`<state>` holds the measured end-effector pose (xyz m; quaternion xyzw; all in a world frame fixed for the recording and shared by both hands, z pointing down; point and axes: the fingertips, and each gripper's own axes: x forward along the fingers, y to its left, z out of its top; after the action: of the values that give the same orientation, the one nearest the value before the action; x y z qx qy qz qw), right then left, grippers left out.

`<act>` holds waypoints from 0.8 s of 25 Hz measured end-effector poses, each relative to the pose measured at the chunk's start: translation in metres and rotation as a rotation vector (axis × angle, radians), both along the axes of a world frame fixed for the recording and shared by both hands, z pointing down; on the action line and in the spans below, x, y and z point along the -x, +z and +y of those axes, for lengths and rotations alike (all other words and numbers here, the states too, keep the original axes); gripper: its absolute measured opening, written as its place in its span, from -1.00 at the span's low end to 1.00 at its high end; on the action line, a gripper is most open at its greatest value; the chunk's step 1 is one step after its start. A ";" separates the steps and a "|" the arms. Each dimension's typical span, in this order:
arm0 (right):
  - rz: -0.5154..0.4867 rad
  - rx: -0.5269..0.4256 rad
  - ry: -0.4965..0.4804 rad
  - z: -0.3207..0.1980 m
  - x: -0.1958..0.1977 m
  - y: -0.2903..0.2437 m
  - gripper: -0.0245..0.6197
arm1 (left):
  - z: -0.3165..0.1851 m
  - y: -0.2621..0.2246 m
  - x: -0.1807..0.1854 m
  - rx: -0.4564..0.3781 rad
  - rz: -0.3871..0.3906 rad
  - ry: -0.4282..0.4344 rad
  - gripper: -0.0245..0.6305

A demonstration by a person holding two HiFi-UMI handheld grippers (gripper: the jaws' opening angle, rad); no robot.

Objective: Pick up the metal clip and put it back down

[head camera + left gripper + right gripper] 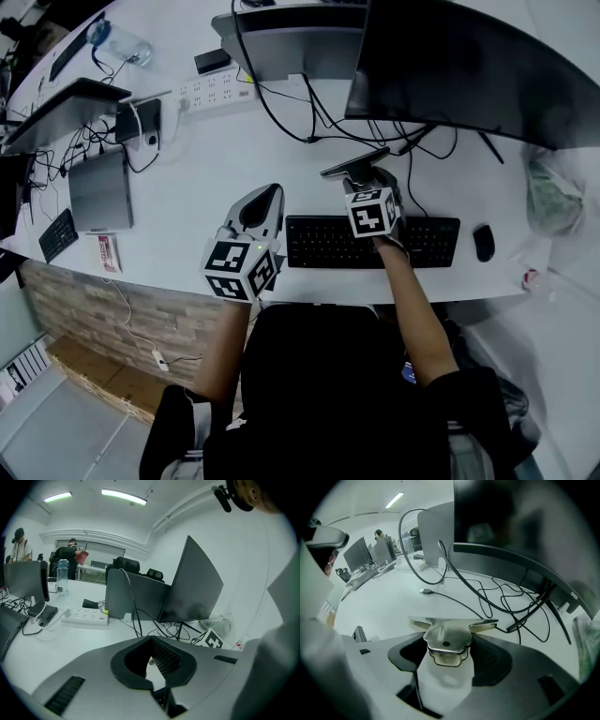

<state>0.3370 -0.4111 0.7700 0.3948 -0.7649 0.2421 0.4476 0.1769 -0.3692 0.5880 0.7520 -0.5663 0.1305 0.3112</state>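
White counter (234, 150) carries a black keyboard (328, 242). Just past the keyboard's far edge, the right gripper (368, 178) seems to hold the metal clip (445, 637) clear of the surface, fingers clamped on its handle end. Pick-up looks done and the putting down remains. The left gripper (265, 199) hangs near the counter's front edge, fingers closed on nothing. The clip is shiny bare steel, its wide mouth pointing away.

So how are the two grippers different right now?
The right gripper is clamped on a metal clip; the left gripper holds nothing, and its jaws look closed together. The right gripper reaches past the far edge of the keyboard; the left gripper is over the bare desk, left of the keyboard. Both are the same grey two-jaw tool, each held in one hand.
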 end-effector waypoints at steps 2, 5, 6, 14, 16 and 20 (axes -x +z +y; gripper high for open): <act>-0.005 0.014 0.008 0.002 0.000 0.003 0.01 | 0.003 -0.006 0.003 -0.012 -0.002 -0.008 -0.89; -0.049 0.029 0.042 0.005 0.002 0.001 0.01 | 0.009 -0.015 0.008 -0.032 -0.006 -0.019 -0.89; -0.061 0.033 0.050 0.006 0.004 -0.001 0.01 | 0.011 -0.017 0.010 -0.036 -0.007 -0.024 -0.89; -0.094 0.027 0.062 0.012 -0.003 -0.022 0.01 | 0.017 -0.041 0.020 -0.098 -0.008 -0.057 -0.89; -0.110 0.015 0.066 0.012 -0.004 -0.032 0.01 | 0.017 -0.050 0.025 -0.120 -0.005 -0.066 -0.89; -0.138 0.000 0.068 0.016 -0.004 -0.057 0.01 | 0.020 -0.068 0.027 -0.160 0.004 -0.062 -0.89</act>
<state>0.3414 -0.3955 0.7128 0.4028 -0.7802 0.2838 0.3855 0.1496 -0.3490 0.5197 0.7568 -0.5972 0.0736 0.2553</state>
